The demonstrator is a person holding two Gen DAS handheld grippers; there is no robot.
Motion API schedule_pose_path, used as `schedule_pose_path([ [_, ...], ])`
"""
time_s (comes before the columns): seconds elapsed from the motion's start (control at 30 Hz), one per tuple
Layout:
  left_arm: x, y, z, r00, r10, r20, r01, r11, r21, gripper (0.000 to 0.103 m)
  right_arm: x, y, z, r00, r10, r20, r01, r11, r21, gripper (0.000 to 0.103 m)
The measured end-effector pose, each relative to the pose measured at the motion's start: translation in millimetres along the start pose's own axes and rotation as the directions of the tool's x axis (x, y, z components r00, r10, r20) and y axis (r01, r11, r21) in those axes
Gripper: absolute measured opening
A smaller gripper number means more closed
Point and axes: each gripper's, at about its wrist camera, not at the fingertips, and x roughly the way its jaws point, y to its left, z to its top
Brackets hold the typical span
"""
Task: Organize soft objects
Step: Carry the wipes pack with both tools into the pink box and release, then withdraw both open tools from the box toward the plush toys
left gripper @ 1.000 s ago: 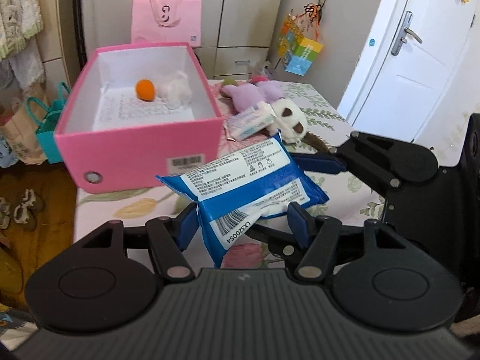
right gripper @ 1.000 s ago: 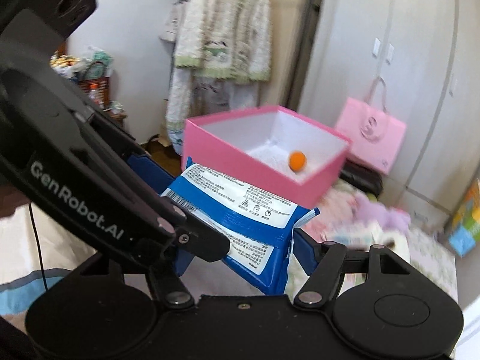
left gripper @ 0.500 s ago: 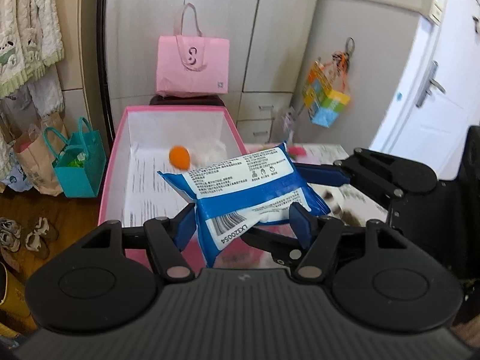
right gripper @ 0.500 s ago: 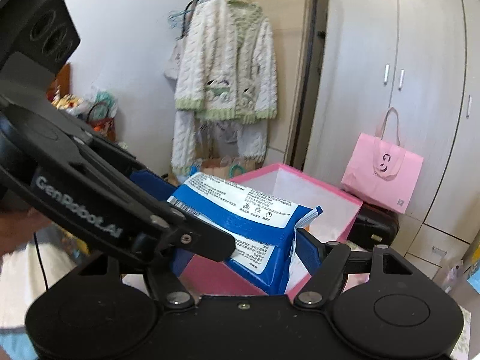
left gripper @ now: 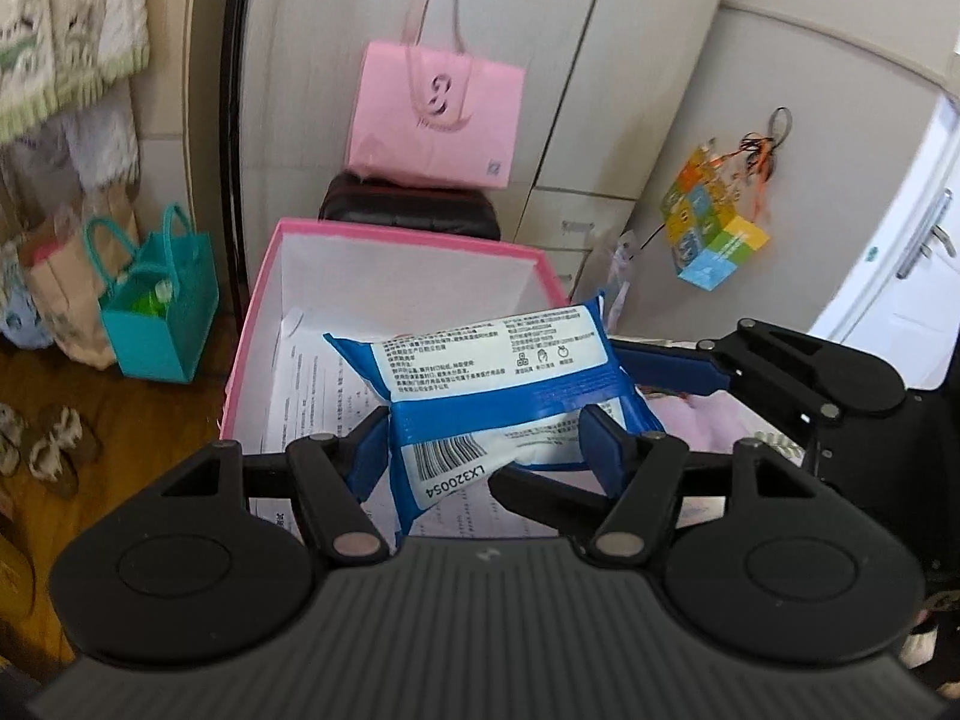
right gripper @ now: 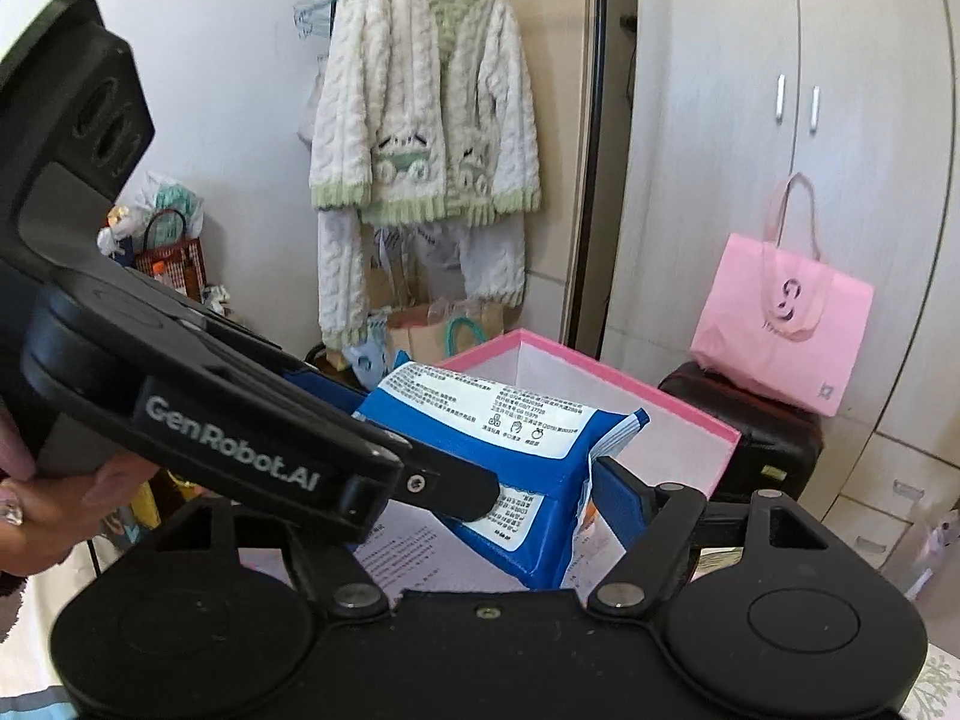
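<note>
The wipes pack (left gripper: 492,384) is being held up in the air by both grippers at once, right over the open pink box (left gripper: 384,240), somewhere above its near half. It's being pinched at its near end by the left gripper (left gripper: 480,438), jaws about halfway closed with the blue pads pressed into the barcode end. The right gripper (right gripper: 540,480) is being kept on the pack's other side; its jaws have just been opening wider, and from the right wrist view one blue finger looks like it's being eased off the crinkled seam, though the far finger is hidden behind the left tool, so it's hard to call whether that grip is really off.

The step in hand is judged to be the drop into the box. It's probably best done by the pack being lowered closer to the printed paper (left gripper: 312,372) lining the bottom before anything is let go, since a floppy pack being released from high up could tip onto the pink rim. Both ends should be released close together, so it isn't left dangling from one corner and twisting.
</note>
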Motion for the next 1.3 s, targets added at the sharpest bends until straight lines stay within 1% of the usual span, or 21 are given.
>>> schedule_pose_path([
  [0.07, 10, 8, 1, 1.0, 0.002, -0.024, -0.003, 0.999, -0.032, 0.065, 14, -5, 1, 1.0, 0.006, -0.028, -0.006, 1.0, 0.006, 0.079],
  [0.13, 21, 12, 2, 0.999, 0.006, -0.041, -0.008, 0.999, -0.042, 0.065, 24, -7, 0, 0.999, 0.012, -0.053, -0.011, 1.0, 0.003, 0.079],
  [0.33, 39, 16, 2, 0.997, 0.029, -0.064, -0.031, 0.999, -0.025, 0.065, 45, -13, -4, 0.994, 0.005, -0.109, -0.006, 1.0, -0.01, 0.079],
  [0.4, 44, 16, 1, 0.997, 0.041, -0.062, -0.042, 0.999, -0.019, 0.065, 51, -13, -5, 0.992, -0.017, -0.126, 0.014, 0.999, -0.029, 0.078],
  [0.5, 44, 16, 0, 0.996, 0.087, -0.037, -0.087, 0.996, 0.0, 0.066, 56, -10, -6, 0.987, -0.071, -0.143, 0.062, 0.996, -0.068, 0.078],
  [0.57, 41, 17, 0, 0.993, 0.113, -0.02, -0.113, 0.994, 0.013, 0.067, 57, -10, -8, 0.983, -0.105, -0.15, 0.093, 0.992, -0.088, 0.078],
  [0.67, 33, 19, 0, 0.993, 0.119, -0.016, -0.118, 0.993, 0.029, 0.067, 52, -14, -11, 0.983, -0.088, -0.16, 0.079, 0.995, -0.062, 0.078],
  [0.8, 18, 15, -4, 0.992, 0.122, -0.014, -0.121, 0.991, 0.055, 0.068, 39, -15, -10, 0.986, -0.071, -0.15, 0.066, 0.997, -0.038, 0.078],
  [1.17, -39, -12, -17, 0.998, 0.064, 0.01, -0.065, 0.991, 0.117, 0.071, -8, 0, -9, 0.991, -0.051, -0.12, 0.046, 0.998, -0.049, 0.078],
  [1.3, -60, -25, -22, 0.998, 0.054, 0.023, -0.057, 0.988, 0.14, 0.071, -30, 7, -9, 0.994, -0.038, -0.105, 0.032, 0.998, -0.052, 0.078],
])
